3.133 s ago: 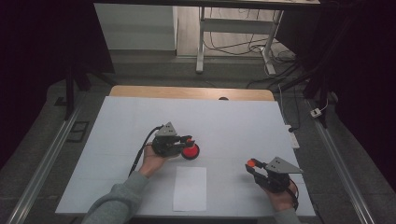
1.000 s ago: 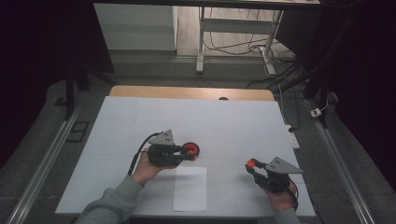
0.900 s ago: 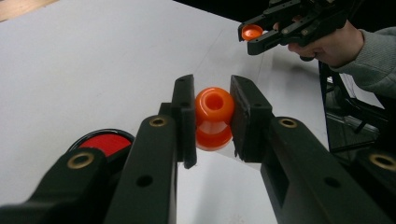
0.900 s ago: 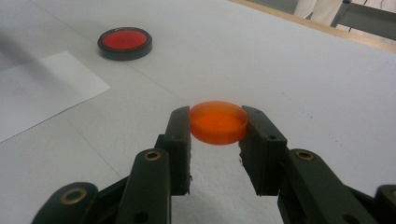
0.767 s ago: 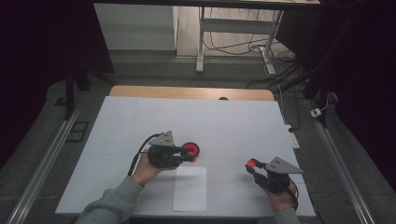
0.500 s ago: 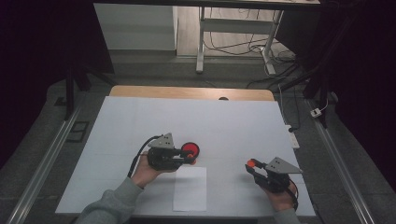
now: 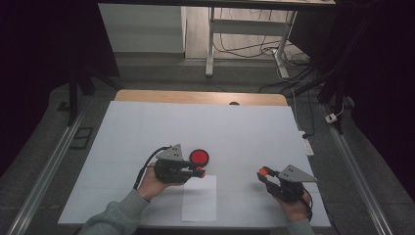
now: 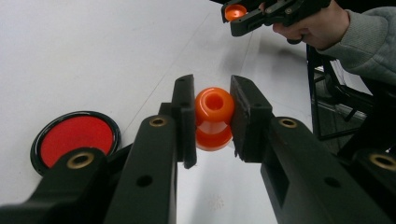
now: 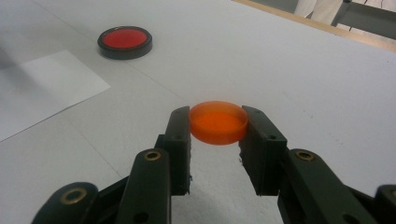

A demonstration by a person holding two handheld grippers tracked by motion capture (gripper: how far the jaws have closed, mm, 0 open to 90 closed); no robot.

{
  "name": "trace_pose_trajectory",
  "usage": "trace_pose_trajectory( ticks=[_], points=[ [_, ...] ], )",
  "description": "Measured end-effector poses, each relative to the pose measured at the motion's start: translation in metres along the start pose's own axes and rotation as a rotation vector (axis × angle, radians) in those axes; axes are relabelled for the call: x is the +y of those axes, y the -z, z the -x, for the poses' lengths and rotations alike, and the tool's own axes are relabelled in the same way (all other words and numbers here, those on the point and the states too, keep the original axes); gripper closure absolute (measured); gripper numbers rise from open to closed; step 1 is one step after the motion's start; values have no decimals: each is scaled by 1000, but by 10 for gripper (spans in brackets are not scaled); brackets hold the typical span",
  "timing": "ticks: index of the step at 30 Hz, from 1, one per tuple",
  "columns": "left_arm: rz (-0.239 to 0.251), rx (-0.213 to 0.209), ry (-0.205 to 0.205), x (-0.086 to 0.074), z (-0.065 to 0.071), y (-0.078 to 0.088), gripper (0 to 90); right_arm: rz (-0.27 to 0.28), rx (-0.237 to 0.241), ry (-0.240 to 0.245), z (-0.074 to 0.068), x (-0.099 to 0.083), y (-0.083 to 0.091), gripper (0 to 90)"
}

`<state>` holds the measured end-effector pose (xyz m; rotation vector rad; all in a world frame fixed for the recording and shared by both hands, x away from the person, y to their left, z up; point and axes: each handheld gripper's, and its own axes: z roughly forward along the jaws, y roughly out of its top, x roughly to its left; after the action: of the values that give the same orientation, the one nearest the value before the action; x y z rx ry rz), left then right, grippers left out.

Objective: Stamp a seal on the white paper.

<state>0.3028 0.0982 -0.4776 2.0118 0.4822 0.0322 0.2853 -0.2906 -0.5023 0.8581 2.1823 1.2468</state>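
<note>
Orange stamp handle (image 8: 214, 117), spool-shaped with a hollow top, clamped between the two black jaws of the left gripper (image 8: 212, 122); the jaws press on its sides, and the piece hangs just above the table, its lower flange just under the pads. In the high view the same piece (image 7: 199, 170) shows as a small orange spot at the tip of the left gripper (image 7: 195, 171), right at the top edge of the paper sheet. Listed by size. Table (image 7: 244, 132): wide white surface with a wooden strip along its far edge, bearing all items. Paper sheet (image 7: 199, 198): white, rectangular, flat near the person's edge of the table, between the two hands, nearer the left one. Left hand (image 7: 154, 183): grey sleeve, wrapped round the gripper body from behind. Right hand (image 7: 293, 208): grips the right gripper (image 7: 264, 174) well to the right of the sheet. Ink pad (image 7: 199, 157): round, black-rimmed, red inside, lying flat on the table just beyond the left gripper's tip; in the left gripper view it (image 8: 77, 140) sits beside the near jaw, apart from the handle. Orange disc (image 9: 218, 122): shallow round cap, held level between the jaws of the right gripper (image 9: 218, 135), which close on its rim; it is clear of the table, well apart from the handle and the ink pad (image 9: 124, 41).
</note>
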Motion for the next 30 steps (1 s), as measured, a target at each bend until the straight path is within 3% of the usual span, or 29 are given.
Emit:
trace_pose_trajectory(
  ticks=[14,30],
  points=[
    [-31,-19,-3,-13,9,-1,724,0,0,-1,0,0,0,640],
    [-88,-25,5,-27,12,-15,724,-4,0,1,0,0,0,640]
  ],
)
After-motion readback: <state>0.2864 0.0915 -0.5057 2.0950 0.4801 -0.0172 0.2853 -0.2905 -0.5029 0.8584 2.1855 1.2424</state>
